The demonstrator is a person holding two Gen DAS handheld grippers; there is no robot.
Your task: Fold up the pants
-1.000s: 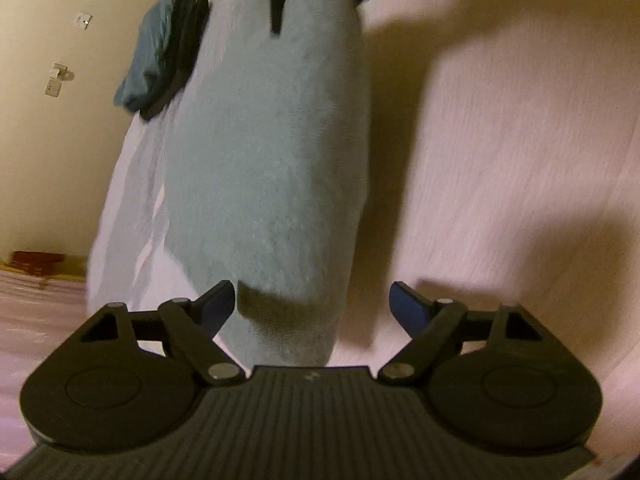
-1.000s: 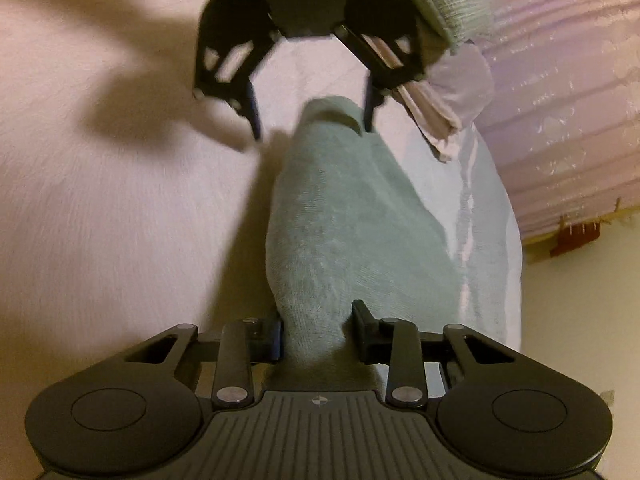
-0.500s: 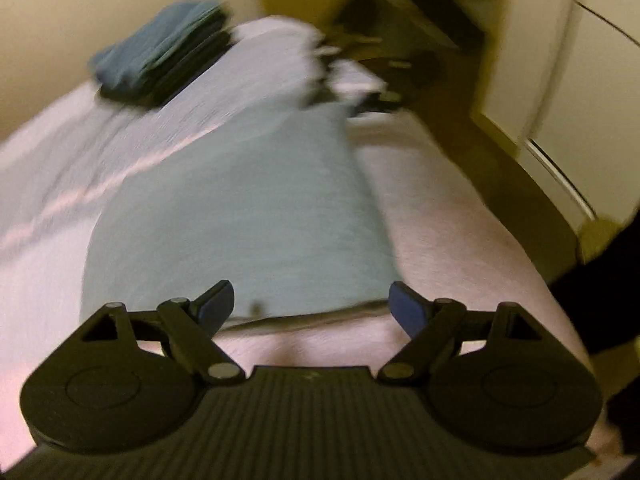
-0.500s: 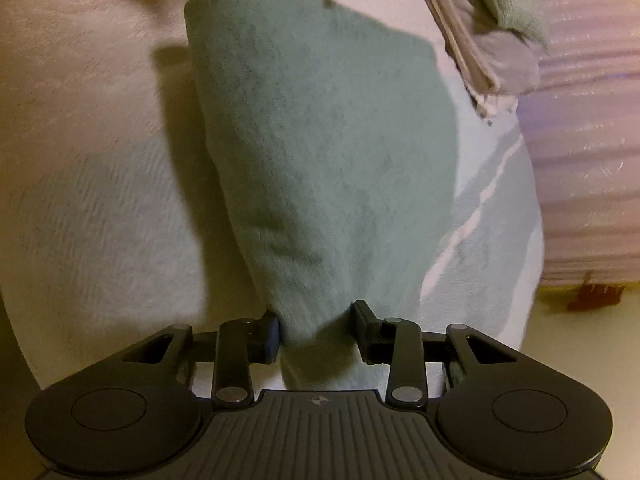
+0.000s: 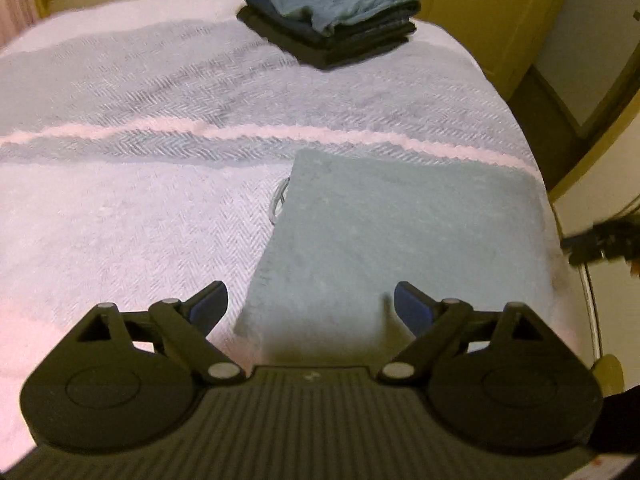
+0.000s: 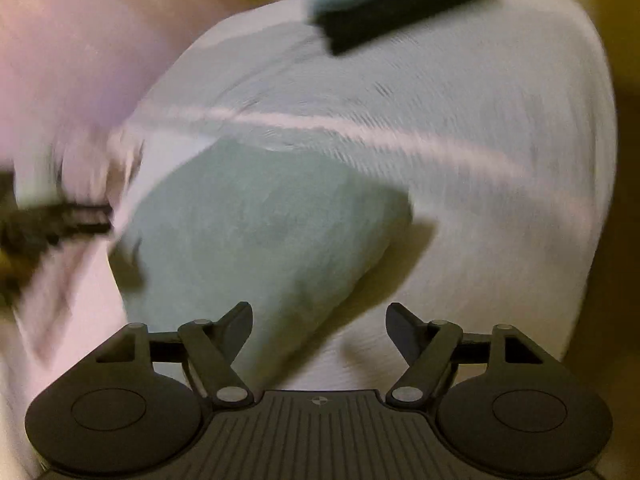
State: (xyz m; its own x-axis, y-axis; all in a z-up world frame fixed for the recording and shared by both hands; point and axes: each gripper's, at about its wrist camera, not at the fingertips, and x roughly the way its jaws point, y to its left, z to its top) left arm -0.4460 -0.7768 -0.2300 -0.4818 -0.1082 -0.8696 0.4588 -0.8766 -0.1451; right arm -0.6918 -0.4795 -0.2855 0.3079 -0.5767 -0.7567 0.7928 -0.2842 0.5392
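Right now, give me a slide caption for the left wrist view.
Open left gripper above folded teal pants on a herringbone blanket, stack of folded clothes behind.

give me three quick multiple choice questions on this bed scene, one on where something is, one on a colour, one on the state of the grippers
1. Where is the stack of folded clothes?
A. at the far end of the bed
B. on the floor
C. on top of the folded pants

2. What colour are the folded pants?
A. red
B. pale green
C. black

3. How do the jaws of the left gripper and right gripper stand?
A. both shut on the pants
B. left shut, right open
C. both open and holding nothing

Answers:
1. A, the stack sits on the blanket beyond the pink stripe, far from the pants.
2. B, the pants look light green against the grey-white blanket.
3. C, each wrist view shows a wide gap between the jaws, with nothing gripped between them.
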